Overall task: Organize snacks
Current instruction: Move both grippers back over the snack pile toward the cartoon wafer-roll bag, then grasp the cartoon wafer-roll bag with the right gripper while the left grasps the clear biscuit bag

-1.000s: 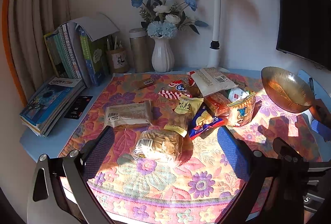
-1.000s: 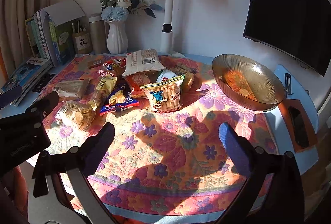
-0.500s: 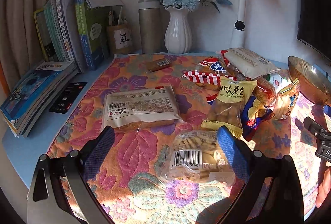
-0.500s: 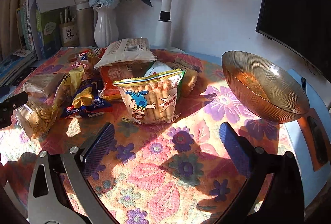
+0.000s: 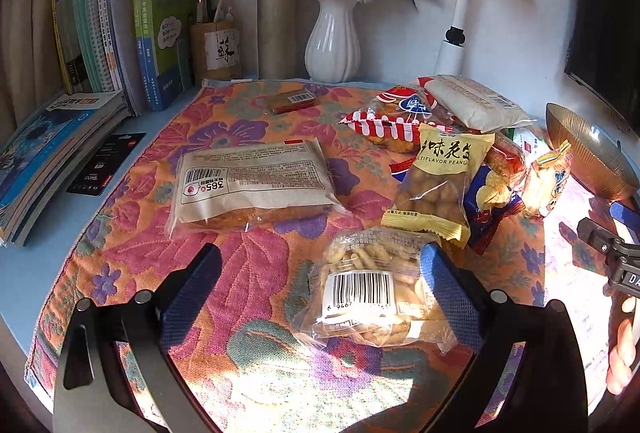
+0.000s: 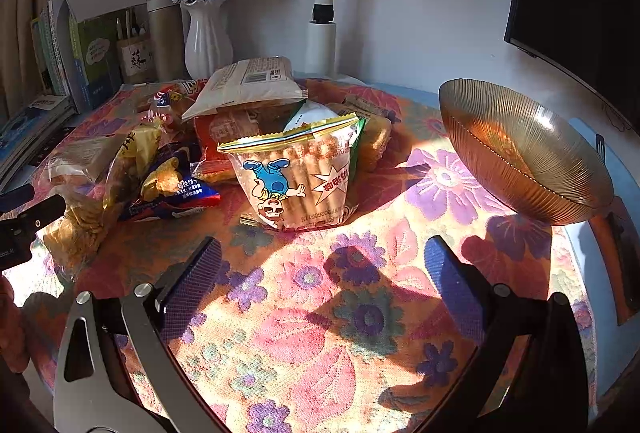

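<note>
Left wrist view: left tool (image 5: 318,269) hangs low over the floral cloth (image 5: 132,245), fingers spread wide, nothing between the pads.
Nearest snack: clear biscuit bag (image 5: 372,297) with a barcode lies flat, its right part just in front of the right finger (image 5: 444,297); whether they touch I cannot tell.
Other snacks, left side: beige bread pack (image 5: 252,185) lies flat beyond the left finger, apart from it; yellow peanut pack (image 5: 440,177) leans on the pile behind the biscuit bag.
Right wrist view: right tool (image 6: 320,273) has its fingers wide apart, gripping nothing, over bare cloth.
Snack ahead of right tool: cartoon wafer-stick bag (image 6: 296,173) stands upright, centred beyond the fingertips, not touching them.
Pile: blue chip bag (image 6: 172,185) and a white pack (image 6: 248,81) crowd left and behind the wafer-stick bag.
Bowl: amber ribbed bowl (image 6: 520,153) sits tilted at the right, near the worktop (image 6: 592,265) edge.
Open room: cloth between right tool and wafer-stick bag is free; books (image 5: 96,45) and vase (image 5: 334,37) line the back wall.
</note>
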Demonstrator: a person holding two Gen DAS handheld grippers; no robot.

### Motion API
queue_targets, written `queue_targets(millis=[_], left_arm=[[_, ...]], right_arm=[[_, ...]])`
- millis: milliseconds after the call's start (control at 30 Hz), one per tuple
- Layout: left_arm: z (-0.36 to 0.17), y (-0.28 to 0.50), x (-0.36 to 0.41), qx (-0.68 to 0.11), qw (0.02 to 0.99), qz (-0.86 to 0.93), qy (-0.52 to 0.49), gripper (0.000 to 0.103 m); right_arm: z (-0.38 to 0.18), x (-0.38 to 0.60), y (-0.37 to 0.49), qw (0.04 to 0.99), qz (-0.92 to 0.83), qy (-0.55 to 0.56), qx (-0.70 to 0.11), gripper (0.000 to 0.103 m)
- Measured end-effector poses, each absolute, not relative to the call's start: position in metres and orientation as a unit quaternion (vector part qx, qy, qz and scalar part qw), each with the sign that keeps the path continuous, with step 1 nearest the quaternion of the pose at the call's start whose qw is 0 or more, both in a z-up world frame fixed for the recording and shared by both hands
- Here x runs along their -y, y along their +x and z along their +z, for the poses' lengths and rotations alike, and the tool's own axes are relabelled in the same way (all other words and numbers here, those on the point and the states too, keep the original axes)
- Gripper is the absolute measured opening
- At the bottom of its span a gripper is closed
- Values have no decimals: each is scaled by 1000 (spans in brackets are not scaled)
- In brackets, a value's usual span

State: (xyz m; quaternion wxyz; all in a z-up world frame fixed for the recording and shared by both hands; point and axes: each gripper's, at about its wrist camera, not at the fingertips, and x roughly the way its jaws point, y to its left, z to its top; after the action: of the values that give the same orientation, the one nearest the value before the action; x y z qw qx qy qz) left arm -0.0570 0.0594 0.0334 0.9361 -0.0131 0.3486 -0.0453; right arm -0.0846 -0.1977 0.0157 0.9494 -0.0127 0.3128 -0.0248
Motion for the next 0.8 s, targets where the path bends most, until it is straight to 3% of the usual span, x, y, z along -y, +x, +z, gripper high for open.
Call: queue_targets(millis=[400, 567, 633, 733, 800], left_arm=[[34, -56, -62, -352, 935, -50, -17, 98], [61, -62, -57, -324, 943, -34, 70, 98], [75, -65, -61, -321, 944, -53, 61, 98], [76, -65, -67, -353, 931, -87, 18, 98], [61, -55, -62, -412, 905, -100, 13, 98]], right_arm=[[13, 219, -79, 942, -25, 48, -331, 100], [26, 216, -62, 933, 34, 39, -357, 100], [34, 213, -57, 935, 29, 16, -353, 100], [35, 214, -49, 935, 31, 16, -354, 100], [30, 213, -43, 932, 31, 11, -362, 89]])
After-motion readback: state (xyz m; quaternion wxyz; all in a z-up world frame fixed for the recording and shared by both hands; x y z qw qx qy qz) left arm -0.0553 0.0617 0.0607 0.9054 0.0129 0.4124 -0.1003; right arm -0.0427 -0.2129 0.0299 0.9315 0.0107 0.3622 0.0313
